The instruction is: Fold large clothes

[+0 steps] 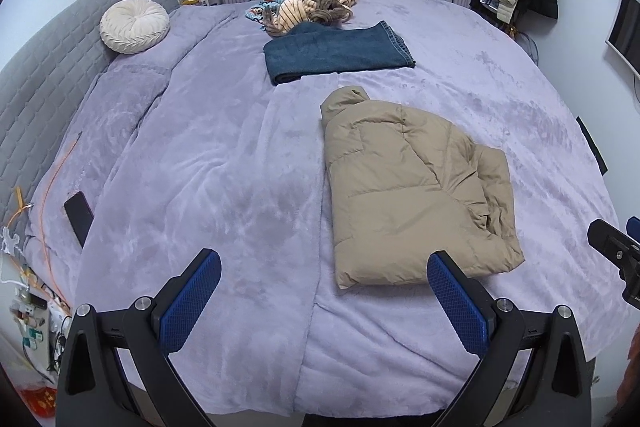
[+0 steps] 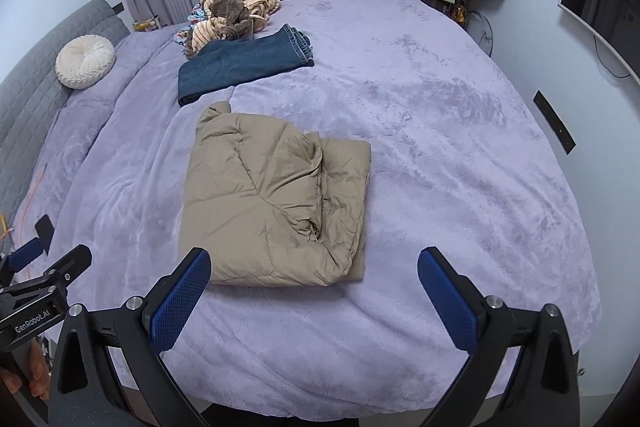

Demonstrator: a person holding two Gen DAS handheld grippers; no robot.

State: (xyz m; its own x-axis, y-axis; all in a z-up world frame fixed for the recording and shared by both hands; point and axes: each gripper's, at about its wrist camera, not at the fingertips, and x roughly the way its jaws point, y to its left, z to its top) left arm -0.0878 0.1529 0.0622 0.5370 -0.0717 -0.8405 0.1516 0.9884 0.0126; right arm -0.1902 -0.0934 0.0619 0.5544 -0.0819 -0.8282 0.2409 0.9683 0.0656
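Lying folded on lilac bed (image 1: 224,163) w/ jeans (image 1: 336,53) just beyond: tan puffer jacket (image 1: 412,195). Left claw (image 1: 324,291) & right claw (image 2: 314,287) both spread wide, empty, hovering near bed's front edge.

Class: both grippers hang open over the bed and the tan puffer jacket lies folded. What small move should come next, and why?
Probably reach past the tan puffer jacket and the folded blue jeans to the crumpled striped garments, the only unfolded pile; left gripper and right gripper hold nothing.

Tan quilted jacket (image 2: 272,203); dark blue jeans (image 2: 244,65); lilac blanket (image 2: 440,155); cream cushion (image 2: 85,61).
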